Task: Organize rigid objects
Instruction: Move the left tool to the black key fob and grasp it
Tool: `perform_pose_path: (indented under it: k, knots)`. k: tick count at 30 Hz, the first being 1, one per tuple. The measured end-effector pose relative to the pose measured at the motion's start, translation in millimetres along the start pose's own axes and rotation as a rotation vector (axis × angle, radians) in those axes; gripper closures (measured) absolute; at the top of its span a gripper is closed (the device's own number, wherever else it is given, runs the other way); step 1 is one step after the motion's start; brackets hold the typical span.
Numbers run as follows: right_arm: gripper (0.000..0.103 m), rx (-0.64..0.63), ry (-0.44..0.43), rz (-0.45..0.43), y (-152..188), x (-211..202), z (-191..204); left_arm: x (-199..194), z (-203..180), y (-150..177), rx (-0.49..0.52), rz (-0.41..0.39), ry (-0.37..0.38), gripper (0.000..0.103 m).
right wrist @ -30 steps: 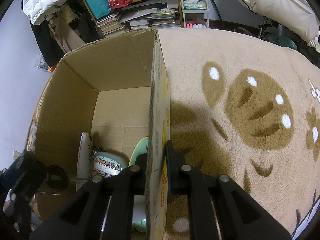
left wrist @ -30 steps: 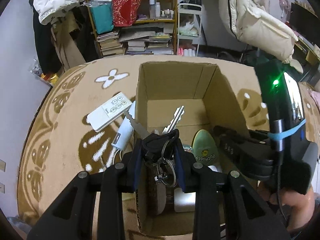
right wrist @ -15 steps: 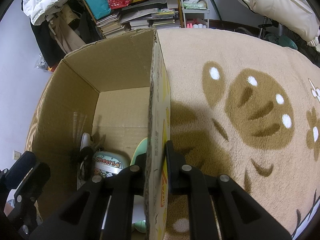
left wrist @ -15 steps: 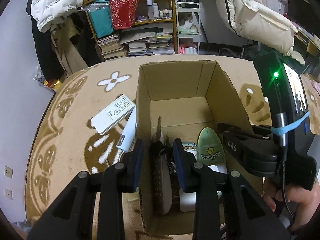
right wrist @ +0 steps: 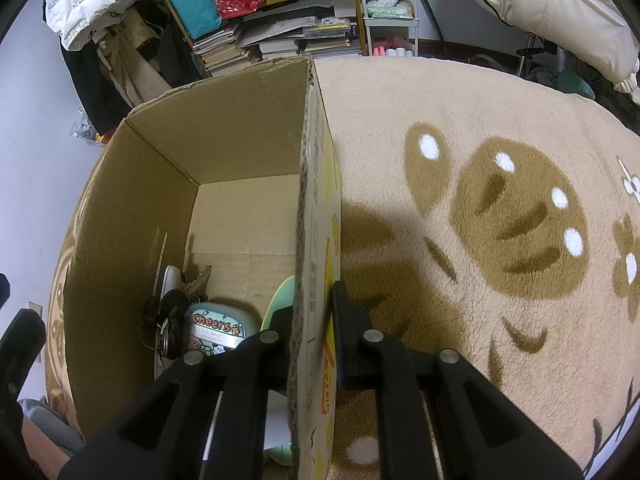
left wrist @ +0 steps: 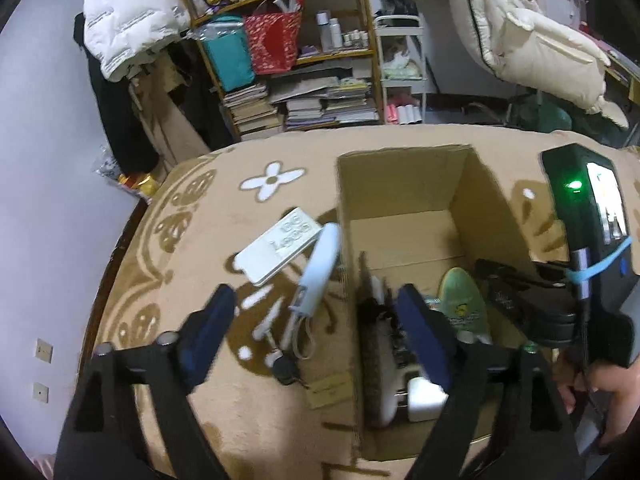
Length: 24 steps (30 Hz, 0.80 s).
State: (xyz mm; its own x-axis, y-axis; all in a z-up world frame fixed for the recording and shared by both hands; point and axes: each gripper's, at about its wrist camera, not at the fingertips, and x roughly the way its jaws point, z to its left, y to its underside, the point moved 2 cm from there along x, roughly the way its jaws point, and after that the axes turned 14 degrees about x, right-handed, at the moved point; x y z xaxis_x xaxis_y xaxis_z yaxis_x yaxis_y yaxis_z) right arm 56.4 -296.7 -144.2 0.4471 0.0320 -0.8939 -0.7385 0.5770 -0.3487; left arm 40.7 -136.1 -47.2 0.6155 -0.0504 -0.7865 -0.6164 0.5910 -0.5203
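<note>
1. Cardboard box stands open on a tan patterned rug; several rigid things lie at its near end.
2. The left gripper has its blue-padded fingers spread wide with nothing between them. One finger hangs over the rug outside the box, the other over the box interior, so they straddle the left wall.
3. The right gripper is clamped on the box's right wall, one finger inside and one outside, both pressed against the cardboard.
4. The bunch of keys lies inside the box against its left wall, with black fobs and metal rings; a key blade points up along the wall.
5. Just beside the keys sits a round tin marked "Cheers", and next to that a pale green oval object leans towards the right wall.
6. A white block lies at the near end of the box floor.
7. Outside, on the rug left of the box, lie a white remote and a light blue device touching the box's left wall, with a small black item nearer the camera.
</note>
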Motion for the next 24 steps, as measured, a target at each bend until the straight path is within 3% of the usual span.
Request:
perform_pose_path:
  k: [4, 15, 24]
  knots:
    - [0.091, -0.002, 0.002, 0.0, 0.0, 0.1, -0.5, 2.7, 19.1, 6.2, -0.059, -0.005, -0.009, 0.002]
    - [0.091, -0.008, 0.007, -0.002, -0.5, -1.4, 1.3, 29.4, 68.8, 38.4, -0.211, 0.028, -0.009, 0.001]
    - [0.091, -0.004, 0.003, 0.0, -0.7, -1.3, 1.7, 81.9, 83.3, 73.2, -0.306, 0.193, -0.001, 0.002]
